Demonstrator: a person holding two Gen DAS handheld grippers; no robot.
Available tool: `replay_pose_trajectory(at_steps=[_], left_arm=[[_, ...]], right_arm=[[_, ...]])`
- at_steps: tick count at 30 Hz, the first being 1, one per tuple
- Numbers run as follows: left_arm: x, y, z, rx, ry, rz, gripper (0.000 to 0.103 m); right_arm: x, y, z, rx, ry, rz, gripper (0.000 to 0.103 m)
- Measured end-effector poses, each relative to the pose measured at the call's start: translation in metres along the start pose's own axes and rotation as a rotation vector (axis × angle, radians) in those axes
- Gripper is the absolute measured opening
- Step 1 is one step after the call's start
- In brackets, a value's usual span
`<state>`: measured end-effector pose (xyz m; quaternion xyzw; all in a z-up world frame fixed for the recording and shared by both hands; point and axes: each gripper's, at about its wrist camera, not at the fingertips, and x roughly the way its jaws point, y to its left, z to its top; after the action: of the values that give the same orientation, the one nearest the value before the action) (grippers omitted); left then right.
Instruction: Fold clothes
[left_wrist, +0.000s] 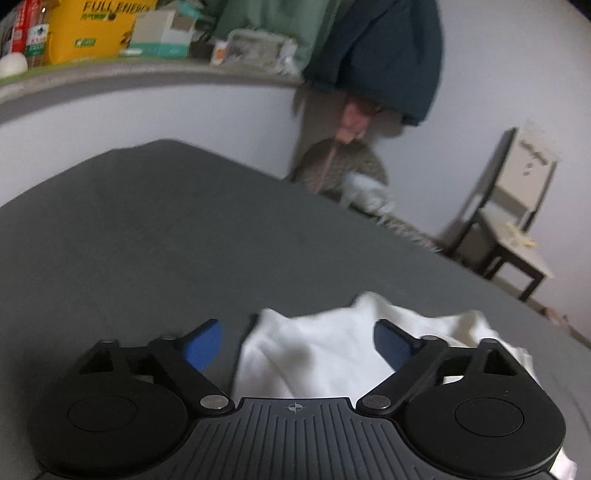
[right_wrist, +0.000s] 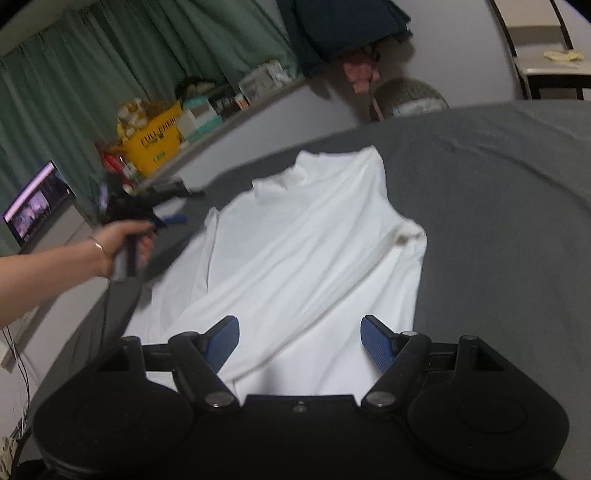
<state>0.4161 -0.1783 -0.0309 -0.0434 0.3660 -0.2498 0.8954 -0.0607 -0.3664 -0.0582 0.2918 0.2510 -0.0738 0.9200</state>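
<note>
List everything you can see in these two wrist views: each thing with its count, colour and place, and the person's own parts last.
garment: one, white, spread on the bed, partly folded.
bed sheet: one, dark grey, under the garment.
curtain: one, green, behind the ledge.
yellow bag: one, yellow with dark lettering, on the ledge.
boxes: several, pale, on the ledge beside the bag.
screen: one, lit, at the far left.
hanging coat: one, dark blue, against the wall.
chair: one, dark frame, pale seat, beside the bed.
left gripper: one, black with blue pads, open, over the garment's edge.
right gripper: one, black with blue pads, open, over the garment.
left hand: one, bracelet on its wrist, holding the left gripper.
</note>
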Motion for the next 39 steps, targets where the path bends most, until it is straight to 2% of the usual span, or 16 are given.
replay_pose_trajectory(at_steps=[3, 7, 8, 9, 10, 12, 14, 16, 19, 22, 23, 25, 29, 31, 34, 39], left_arm=[[0.024, 0.009, -0.003, -0.037, 0.023, 0.012, 0.065], [0.045, 0.014, -0.009, -0.074, 0.005, -0.044, 0.058], [0.049, 0.015, -0.009, -0.077, -0.002, -0.057, 0.046], [0.052, 0.014, -0.008, -0.087, 0.004, -0.073, 0.024], [0.055, 0.013, -0.008, -0.098, 0.022, -0.099, 0.014], [0.057, 0.009, -0.012, -0.091, 0.042, -0.123, 0.009], [0.055, 0.007, -0.015, -0.093, 0.032, -0.141, 0.006], [0.053, 0.01, -0.015, -0.115, 0.025, -0.154, 0.006], [0.053, 0.01, -0.012, -0.119, 0.018, -0.18, 0.005], [0.049, 0.005, -0.009, -0.082, 0.001, -0.182, 0.005], [0.045, 0.005, -0.007, -0.082, -0.012, -0.183, 0.005], [0.035, 0.005, -0.003, -0.085, -0.048, -0.196, 0.005], [-0.007, 0.004, 0.002, -0.009, -0.123, -0.249, 0.005], [-0.036, 0.007, -0.001, 0.035, -0.157, -0.283, 0.005], [-0.085, 0.013, -0.014, 0.095, -0.196, -0.335, 0.005], [-0.173, 0.034, -0.068, 0.182, -0.208, -0.396, 0.005]], right_arm=[[0.0, -0.003, 0.009, 0.002, -0.075, 0.012, 0.072], [0.009, -0.002, 0.039, -0.036, -0.151, -0.037, 0.075], [0.015, -0.002, 0.05, -0.054, -0.162, -0.078, 0.075], [0.024, -0.004, 0.063, -0.075, -0.163, -0.105, 0.076], [0.039, -0.009, 0.079, -0.102, -0.151, -0.114, 0.076], [0.078, -0.019, 0.115, -0.131, -0.119, -0.18, 0.076], [0.125, -0.038, 0.149, -0.054, -0.064, -0.175, 0.075], [0.17, -0.046, 0.172, -0.015, 0.012, -0.201, 0.067], [0.213, -0.048, 0.19, -0.036, 0.105, -0.273, 0.063], [0.228, -0.051, 0.192, 0.008, 0.121, -0.257, 0.036], [0.229, -0.051, 0.193, 0.025, 0.118, -0.23, 0.012], [0.223, -0.045, 0.189, 0.036, 0.077, -0.232, 0.01], [0.18, -0.023, 0.177, -0.059, -0.026, -0.146, 0.008], [0.144, -0.01, 0.162, -0.083, -0.088, -0.084, 0.008], [0.09, 0.007, 0.133, -0.1, -0.159, 0.009, 0.008], [0.002, 0.028, 0.059, -0.072, -0.169, 0.041, 0.008]])
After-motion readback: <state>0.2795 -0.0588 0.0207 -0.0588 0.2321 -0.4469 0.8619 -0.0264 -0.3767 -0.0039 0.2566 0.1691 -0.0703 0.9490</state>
